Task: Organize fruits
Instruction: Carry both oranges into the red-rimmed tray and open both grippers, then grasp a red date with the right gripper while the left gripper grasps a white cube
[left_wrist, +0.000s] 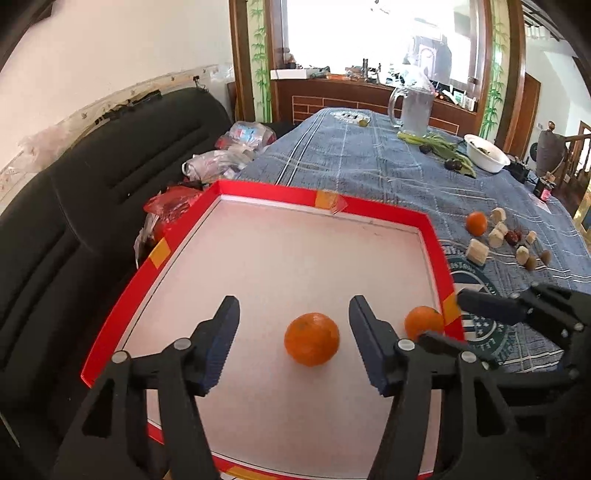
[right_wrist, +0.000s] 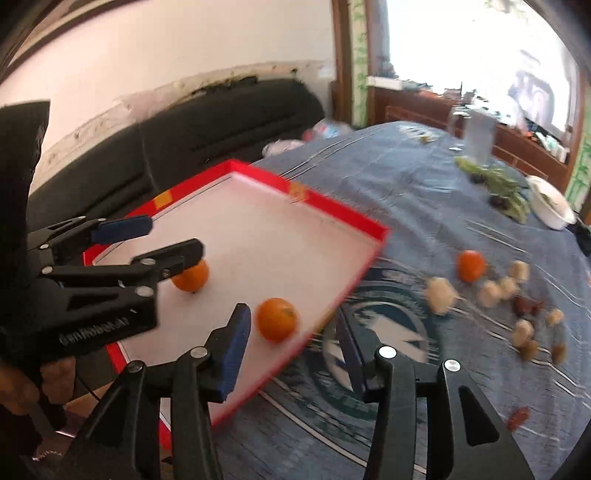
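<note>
Two oranges were seen already lying in the red-rimmed tray (left_wrist: 430, 236), which sat at the near left edge of the table covered by a blue checked cloth (left_wrist: 369, 162). One orange (left_wrist: 312, 338) rested on the white tray floor between the parted jaws of the left gripper (left_wrist: 293, 345), untouched by either pad, so that claw was open and empty. The second orange (left_wrist: 424, 322) lay close to the tray's right rim. The right gripper (right_wrist: 293, 350) was likewise open and held nothing, its jaws spread across that rim. A third orange (right_wrist: 471, 265) was left out on the cloth, well apart from the tray, beside pale cut chunks (right_wrist: 439, 295) and small dark red fruits (right_wrist: 526, 306); the sorting was therefore judged to be only partly done. Raised lettering was visible on the left gripper's body in the right wrist view, mirrored and not legible; the round emblem printed on the cloth carried writing too blurred to be read.
</note>
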